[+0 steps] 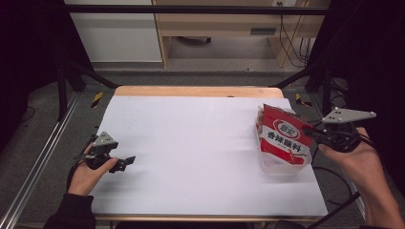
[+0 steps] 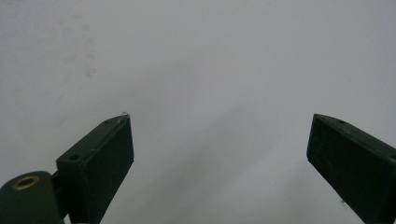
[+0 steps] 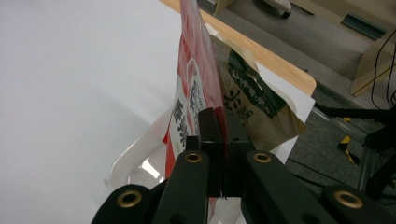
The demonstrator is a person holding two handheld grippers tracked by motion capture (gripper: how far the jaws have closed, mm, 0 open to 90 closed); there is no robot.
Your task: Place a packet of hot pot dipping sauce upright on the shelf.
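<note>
My right gripper (image 1: 310, 131) is shut on the edge of a red snack packet (image 1: 283, 138) with white lettering, held upright at the table's right side. The packet's lower end sits in a clear plastic container (image 1: 282, 169). In the right gripper view the jaws (image 3: 219, 126) pinch the red packet (image 3: 194, 84) edge-on. Behind it a brown packet (image 3: 252, 100) stands in the same clear container (image 3: 135, 158). My left gripper (image 1: 127, 162) rests at the table's left edge, open, with nothing between its jaws (image 2: 219, 123) over the bare white surface.
A white sheet (image 1: 191, 143) covers the table, with a wooden strip (image 1: 191, 91) along the far edge. Black frame posts (image 1: 62, 86) stand at both sides, and a metal rail (image 1: 38, 157) runs along the left. Cables (image 1: 291, 43) hang near a wooden desk beyond.
</note>
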